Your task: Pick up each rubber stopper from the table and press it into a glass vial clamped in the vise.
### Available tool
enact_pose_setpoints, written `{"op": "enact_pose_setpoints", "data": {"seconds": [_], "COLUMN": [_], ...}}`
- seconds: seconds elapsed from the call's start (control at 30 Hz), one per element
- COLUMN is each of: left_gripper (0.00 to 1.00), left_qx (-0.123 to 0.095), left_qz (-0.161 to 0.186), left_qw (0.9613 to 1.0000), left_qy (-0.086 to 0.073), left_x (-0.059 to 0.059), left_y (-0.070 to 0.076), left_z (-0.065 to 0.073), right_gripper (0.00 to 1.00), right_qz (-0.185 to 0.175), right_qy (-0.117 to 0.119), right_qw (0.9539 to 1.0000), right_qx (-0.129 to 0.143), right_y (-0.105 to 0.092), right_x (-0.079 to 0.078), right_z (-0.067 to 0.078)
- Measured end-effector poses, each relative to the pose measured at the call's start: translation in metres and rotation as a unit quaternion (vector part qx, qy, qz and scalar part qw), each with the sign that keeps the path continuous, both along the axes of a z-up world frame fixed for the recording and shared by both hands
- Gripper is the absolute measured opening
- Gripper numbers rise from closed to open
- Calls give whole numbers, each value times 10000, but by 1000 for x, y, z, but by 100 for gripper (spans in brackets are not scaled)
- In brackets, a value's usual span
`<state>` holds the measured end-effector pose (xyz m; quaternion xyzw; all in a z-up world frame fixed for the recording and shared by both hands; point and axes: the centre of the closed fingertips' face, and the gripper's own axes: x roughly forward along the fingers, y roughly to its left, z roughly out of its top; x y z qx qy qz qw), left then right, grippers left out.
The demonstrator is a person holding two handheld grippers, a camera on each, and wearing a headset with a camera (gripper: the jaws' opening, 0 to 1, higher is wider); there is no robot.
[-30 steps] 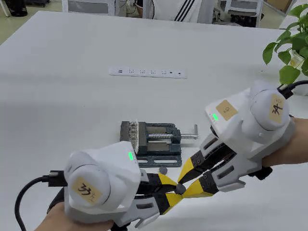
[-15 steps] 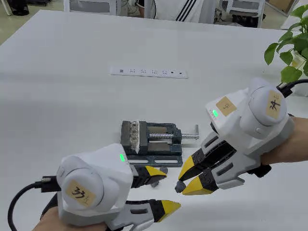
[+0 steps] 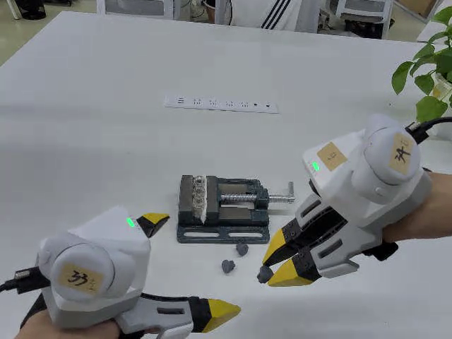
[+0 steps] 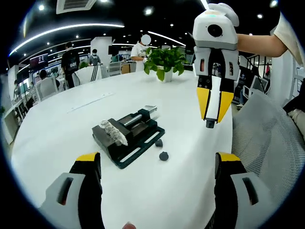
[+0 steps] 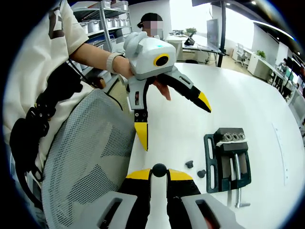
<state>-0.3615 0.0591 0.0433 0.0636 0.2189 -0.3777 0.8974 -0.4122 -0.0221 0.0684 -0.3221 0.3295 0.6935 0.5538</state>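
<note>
A dark vise [image 3: 224, 210] sits mid-table with glass vials [image 3: 200, 193] clamped upright in its jaws. Two grey rubber stoppers [image 3: 242, 248] [image 3: 227, 266] lie just in front of it. My right gripper [image 3: 272, 266] hovers to their right, shut on a third stopper [image 3: 263, 274]; the right gripper view shows that stopper [image 5: 159, 169] at its jaw tips. My left gripper [image 3: 191, 265] is at the lower left, open wide and empty. In the left gripper view, the vise [image 4: 128, 136], the loose stoppers [image 4: 163, 155] and the right gripper [image 4: 213, 107] lie ahead.
A white power strip [image 3: 221, 104] lies beyond the vise. A potted plant [image 3: 427, 78] stands at the right edge of the table. A mesh chair [image 5: 86, 157] is below the near table edge. A person [image 3: 254, 13] stands at the far side.
The two grippers' tips met at one stopper a second ago. My left gripper has since opened and drawn back to the lower left. The stopper stays in the right gripper.
</note>
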Motion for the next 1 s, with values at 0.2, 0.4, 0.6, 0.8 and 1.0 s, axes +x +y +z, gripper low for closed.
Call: {"op": "enact_pose_setpoints", "data": {"seconds": [0.2, 0.4, 0.6, 0.8, 1.0], "left_gripper": [99, 99, 99, 99, 98], "left_qx": [-53, -44, -67, -95, -128], "left_qz": [270, 415, 524, 600, 635], "left_qw": [9996, 9991, 9986, 9981, 9979], "left_qy": [20, 66, 88, 86, 91], "left_x": [0, -3, -5, -6, -6], "left_y": [18, 29, 32, 34, 35], "left_z": [-2, -5, -6, -6, -7], "right_gripper": [7, 7, 7, 7, 7], "right_qz": [-13, 16, 88, 176, 261], "right_qy": [18, 37, 13, -50, -163], "right_qw": [10000, 10000, 9999, 9996, 9990], "right_qx": [-28, -64, -138, -228, -329], "right_y": [-1, 0, 3, 6, 10], "right_x": [0, 4, 11, 23, 42], "right_z": [-1, -4, -5, -2, 4]}}
